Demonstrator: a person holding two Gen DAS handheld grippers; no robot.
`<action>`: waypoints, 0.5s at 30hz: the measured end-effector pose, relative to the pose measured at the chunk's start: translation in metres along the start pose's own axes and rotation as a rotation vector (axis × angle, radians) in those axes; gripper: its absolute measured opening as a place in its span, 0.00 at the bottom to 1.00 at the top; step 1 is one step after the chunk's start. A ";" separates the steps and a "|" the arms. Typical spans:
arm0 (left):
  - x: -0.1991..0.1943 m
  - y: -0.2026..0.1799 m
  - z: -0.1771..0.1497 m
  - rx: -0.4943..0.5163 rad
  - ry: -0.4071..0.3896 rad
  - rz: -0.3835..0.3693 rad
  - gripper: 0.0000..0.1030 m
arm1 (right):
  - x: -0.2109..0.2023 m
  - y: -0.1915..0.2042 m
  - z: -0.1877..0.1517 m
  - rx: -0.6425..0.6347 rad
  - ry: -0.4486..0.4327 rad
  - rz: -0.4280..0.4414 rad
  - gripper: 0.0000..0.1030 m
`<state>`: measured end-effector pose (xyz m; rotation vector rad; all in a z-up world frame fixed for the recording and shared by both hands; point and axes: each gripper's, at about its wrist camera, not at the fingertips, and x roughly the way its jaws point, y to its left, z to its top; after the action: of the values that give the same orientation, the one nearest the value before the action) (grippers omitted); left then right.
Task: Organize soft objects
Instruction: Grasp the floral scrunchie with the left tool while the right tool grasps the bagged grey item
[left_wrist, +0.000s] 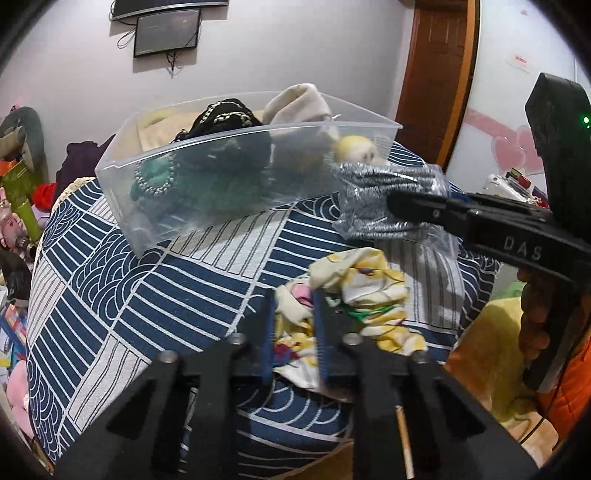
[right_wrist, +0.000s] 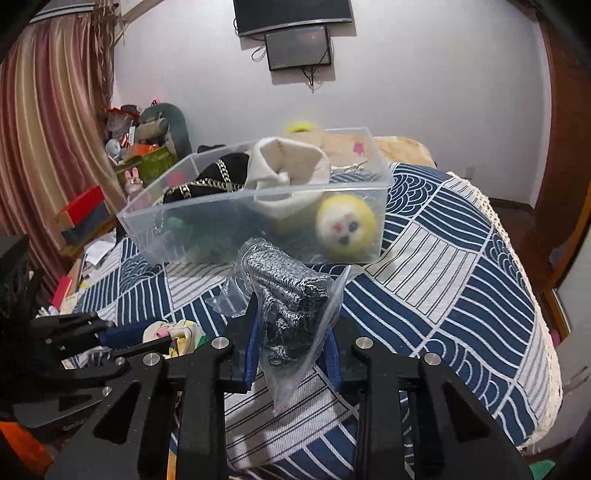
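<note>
The bin (right_wrist: 255, 221) on the bed (right_wrist: 461, 266) already holds a black bag (right_wrist: 210, 181), cream cloth (right_wrist: 288, 166) and yellow plush (right_wrist: 345, 223). The right hand-held gripper (right_wrist: 291, 332) clamps a bagged knit (right_wrist: 291, 295) just short of the bin, at its 6 o'clock. The left hand-held gripper (left_wrist: 293, 328) pinches the printed cloth (left_wrist: 362, 295), lying on the bed. Two items seem left.

1. Left gripper (left_wrist: 293, 321) — black angular linkage arms, four round silver screws, two dark blue ribbed finger pads.
2. Right gripper (right_wrist: 291, 332) — same black linkage, four silver screws, blue pads (right_wrist: 252, 341).
3. Right gripper seen from the left wrist view: black body with raised lettering "DAS", tall black housing with a small green light.
4. Hand (left_wrist: 533, 317) — bare skin on the handle; orange sleeve below.
</note>
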<state>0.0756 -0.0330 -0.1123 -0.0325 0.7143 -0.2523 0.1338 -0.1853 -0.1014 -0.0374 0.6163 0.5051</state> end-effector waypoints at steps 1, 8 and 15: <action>0.000 -0.001 0.000 -0.001 -0.002 0.001 0.11 | -0.001 0.001 0.001 0.001 -0.005 0.001 0.26; -0.017 0.007 0.008 -0.038 -0.047 0.021 0.07 | -0.014 0.006 0.007 -0.006 -0.049 0.005 0.26; -0.040 0.024 0.029 -0.083 -0.136 0.055 0.06 | -0.028 0.011 0.016 -0.016 -0.094 0.004 0.26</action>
<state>0.0704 -0.0019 -0.0677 -0.1079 0.5887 -0.1665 0.1182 -0.1848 -0.0713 -0.0271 0.5207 0.5124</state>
